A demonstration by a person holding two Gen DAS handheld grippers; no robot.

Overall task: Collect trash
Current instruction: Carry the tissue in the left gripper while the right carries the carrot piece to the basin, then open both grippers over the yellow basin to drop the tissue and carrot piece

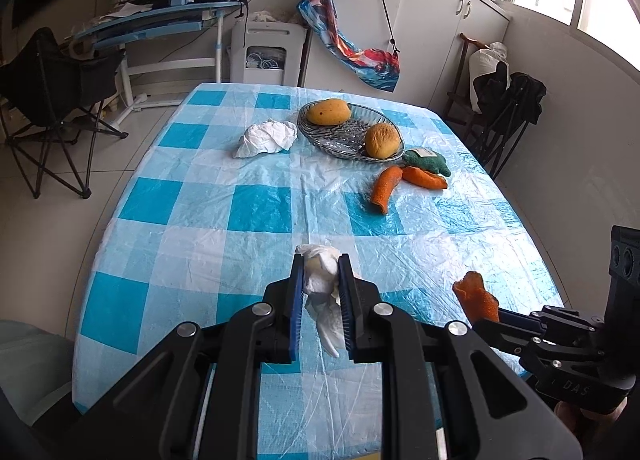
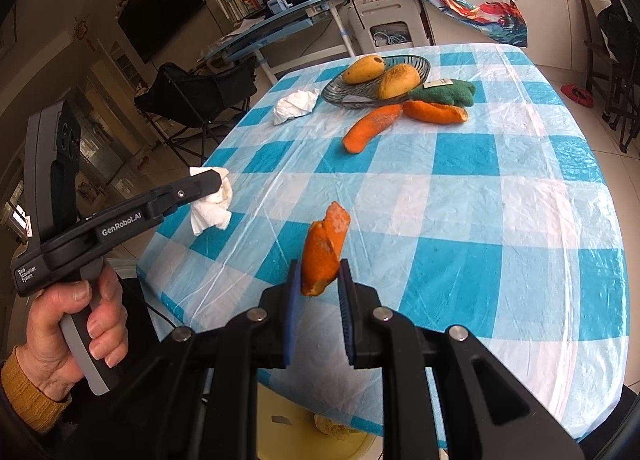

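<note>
The plastic tablecloth (image 1: 224, 203) carries a check of bright blue, pale blue and white squares. The crumpled paper tissue (image 1: 320, 280) is white, clamped between the left gripper's (image 1: 320, 274) black arms with blue pads. The curled peel (image 2: 322, 250) in the right gripper (image 2: 320, 280) is orange. 2 more orange peels (image 1: 386, 187) lie near a green sponge-like scrap (image 1: 428, 161). 2 yellow-orange mangoes (image 1: 328, 111) sit in the grey ribbed glass dish (image 1: 344, 135).

Both wrist views look steeply down along their tongs, close over one shared checked table (image 1: 224, 219)
</note>
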